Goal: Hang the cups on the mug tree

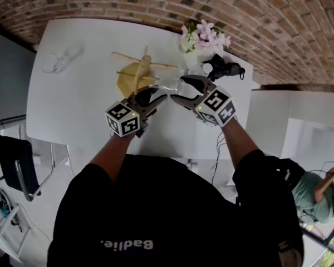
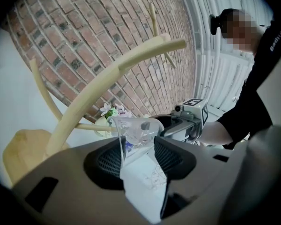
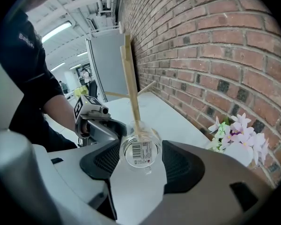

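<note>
Gripping the clear glass cup [image 3: 137, 150] by its labelled base, my right tongs [image 3: 138, 148] clamp it between both pads. My left tongs [image 2: 136, 144] stand apart around its rim end, with the pads seemingly just off the glass. The pale wooden mug tree [image 3: 131, 74] rises just beyond both tongs' tips. I'd draw the left tongs straight back without nudging the cup. I can't make out the handle, so I'd rotate the cup until it faces the nearest peg ahead.

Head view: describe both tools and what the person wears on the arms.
The left tool and right tool each have dark curved jaws with ribbed black pads, a grey body, and a white cube with black square markers. The person wears a black short-sleeved shirt with white lettering.
</note>
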Available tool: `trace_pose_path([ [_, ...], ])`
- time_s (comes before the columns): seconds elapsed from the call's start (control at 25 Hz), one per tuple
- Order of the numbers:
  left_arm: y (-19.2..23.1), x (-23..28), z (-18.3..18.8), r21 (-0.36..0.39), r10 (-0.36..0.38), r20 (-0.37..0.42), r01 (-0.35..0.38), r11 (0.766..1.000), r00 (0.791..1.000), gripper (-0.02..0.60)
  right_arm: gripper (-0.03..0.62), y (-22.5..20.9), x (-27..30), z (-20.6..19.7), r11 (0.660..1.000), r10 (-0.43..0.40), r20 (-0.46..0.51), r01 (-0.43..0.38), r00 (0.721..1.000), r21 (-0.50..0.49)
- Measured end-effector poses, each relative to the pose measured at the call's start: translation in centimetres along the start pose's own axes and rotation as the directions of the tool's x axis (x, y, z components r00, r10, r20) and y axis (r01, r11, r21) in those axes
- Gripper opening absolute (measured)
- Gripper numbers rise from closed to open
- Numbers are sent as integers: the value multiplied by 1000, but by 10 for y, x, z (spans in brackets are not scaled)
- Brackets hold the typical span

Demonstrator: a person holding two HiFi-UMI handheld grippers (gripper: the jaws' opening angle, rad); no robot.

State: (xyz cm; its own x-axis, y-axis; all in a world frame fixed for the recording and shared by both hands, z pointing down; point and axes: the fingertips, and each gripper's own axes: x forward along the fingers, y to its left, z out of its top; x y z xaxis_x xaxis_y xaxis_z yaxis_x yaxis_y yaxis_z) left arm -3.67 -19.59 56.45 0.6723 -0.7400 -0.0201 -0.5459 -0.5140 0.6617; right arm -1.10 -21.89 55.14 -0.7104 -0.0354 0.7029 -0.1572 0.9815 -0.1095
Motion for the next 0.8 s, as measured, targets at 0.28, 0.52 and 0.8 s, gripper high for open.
trace_pose_path([
  [0.28, 14, -6, -2, -7, 23, -24, -23, 1000, 999, 189, 299, -2, 14, -2, 999, 8, 6, -8, 1000, 35],
  [0.52, 24, -9, -6, -53, 16, -5, -16, 998, 1000, 192, 299, -3, 24, -2, 1000, -4, -20, 5, 1000, 25],
  [0.8, 33, -12, -6, -92, 34, 28, -31, 995, 999, 196, 299, -5, 32, 2, 1000, -8, -36, 8, 999, 1],
])
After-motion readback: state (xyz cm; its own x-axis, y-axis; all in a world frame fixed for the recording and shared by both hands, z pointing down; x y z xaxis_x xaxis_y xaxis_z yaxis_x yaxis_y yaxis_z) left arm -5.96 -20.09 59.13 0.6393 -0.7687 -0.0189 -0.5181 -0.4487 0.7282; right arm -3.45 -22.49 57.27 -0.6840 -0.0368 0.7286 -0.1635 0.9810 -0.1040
